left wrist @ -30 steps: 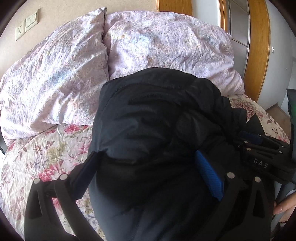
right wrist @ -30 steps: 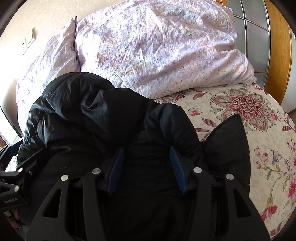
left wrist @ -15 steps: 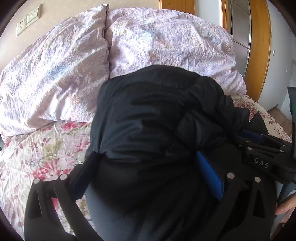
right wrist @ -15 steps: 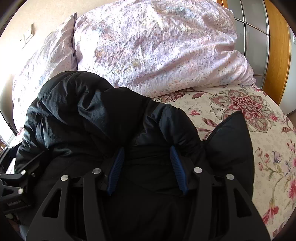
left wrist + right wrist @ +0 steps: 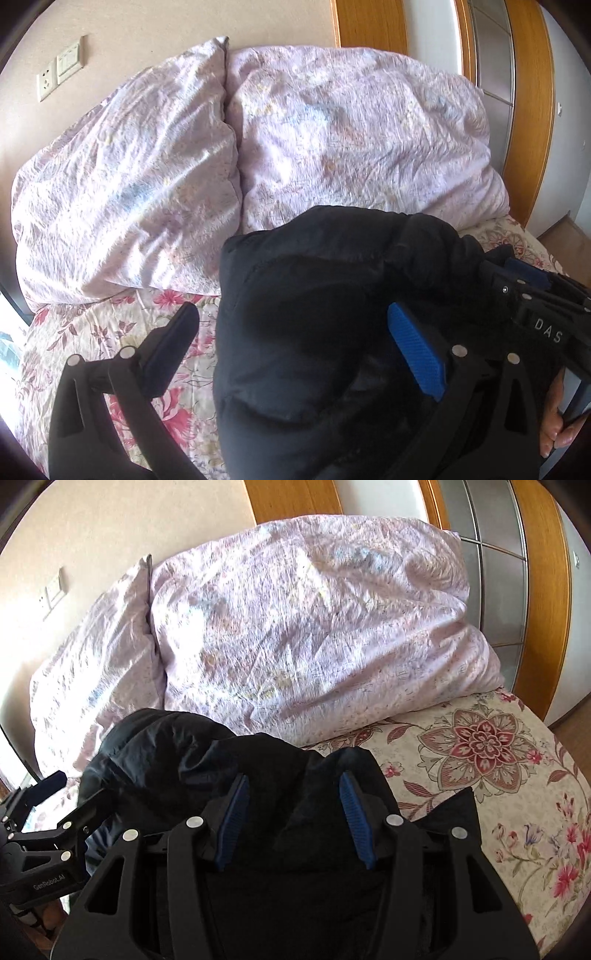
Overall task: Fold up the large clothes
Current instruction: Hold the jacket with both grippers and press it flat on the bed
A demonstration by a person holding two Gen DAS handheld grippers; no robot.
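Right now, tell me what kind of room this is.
Almost certainly a bedroom: two crumpled lilac pillows lean against the wall at the head of a bed with a floral sheet, and a black padded jacket is being folded on it.

Daylight fell brightly across the pillows (image 5: 295,627), washing out their left side in the right wrist view, perhaps from a window at left. The black jacket (image 5: 314,332) lost detail in shadow. Fisheye bending darkened the corners; slight blur softened the fabric.

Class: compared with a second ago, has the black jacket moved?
Yes. The black jacket has dropped away from the pillows, uncovering more of them as both claws lift.
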